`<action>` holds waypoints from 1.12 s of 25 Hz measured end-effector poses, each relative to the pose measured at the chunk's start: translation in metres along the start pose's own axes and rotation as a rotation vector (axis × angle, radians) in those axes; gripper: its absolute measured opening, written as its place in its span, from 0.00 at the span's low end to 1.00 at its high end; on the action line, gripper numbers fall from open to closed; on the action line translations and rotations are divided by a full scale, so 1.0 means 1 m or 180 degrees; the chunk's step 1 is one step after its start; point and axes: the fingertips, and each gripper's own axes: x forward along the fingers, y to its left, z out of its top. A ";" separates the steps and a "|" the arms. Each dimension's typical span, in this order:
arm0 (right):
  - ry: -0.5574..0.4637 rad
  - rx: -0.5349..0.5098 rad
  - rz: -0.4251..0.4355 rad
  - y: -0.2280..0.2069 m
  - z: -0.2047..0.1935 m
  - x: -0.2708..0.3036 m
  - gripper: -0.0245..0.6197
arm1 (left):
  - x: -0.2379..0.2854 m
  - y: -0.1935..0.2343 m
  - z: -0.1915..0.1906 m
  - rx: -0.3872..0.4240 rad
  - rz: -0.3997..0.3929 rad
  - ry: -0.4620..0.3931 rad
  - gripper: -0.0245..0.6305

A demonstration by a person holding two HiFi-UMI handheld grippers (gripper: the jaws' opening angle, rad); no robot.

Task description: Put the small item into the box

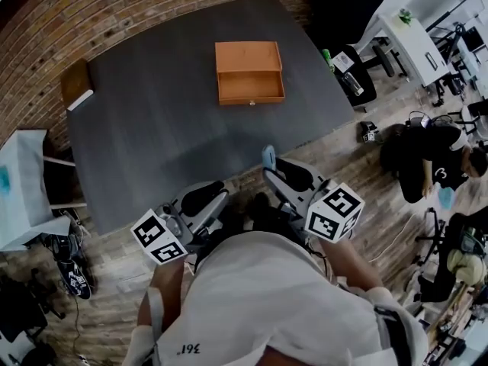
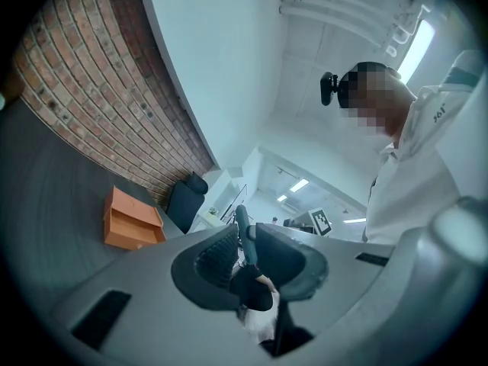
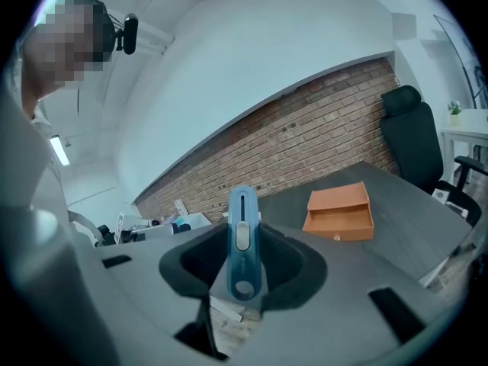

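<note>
- Right hand-held gripper (image 3: 244, 264): clamped on blue utility knife (image 3: 242, 219), lower centre, by the worktop (image 1: 168, 128) edge.
- Left hand-held gripper (image 2: 245, 254): jaws slightly apart, empty.
- Orange drawer box (image 1: 248, 72): upper centre, on worktop.

The only print I can read is "361", upside down near the hem of my white shirt (image 1: 259, 303). The mark on its shoulder is too small to read.
</note>
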 end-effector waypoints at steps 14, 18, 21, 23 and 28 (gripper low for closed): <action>0.0099 -0.0192 0.0004 -0.063 0.039 0.031 0.25 | 0.044 0.040 0.019 0.0065 0.0136 -0.0035 0.15; 0.0123 -0.0258 0.0025 -0.083 0.053 0.042 0.25 | 0.061 0.052 0.026 0.0097 0.0164 -0.0042 0.15; 0.0122 -0.0319 0.0034 -0.101 0.065 0.051 0.25 | 0.076 0.061 0.030 0.0151 0.0181 -0.0010 0.15; 0.0128 -0.0340 0.0034 -0.111 0.072 0.058 0.25 | 0.085 0.065 0.033 0.0201 0.0186 0.0022 0.15; 0.0160 -0.0437 0.0066 -0.131 0.090 0.078 0.25 | 0.105 0.081 0.044 0.0294 0.0217 0.0080 0.15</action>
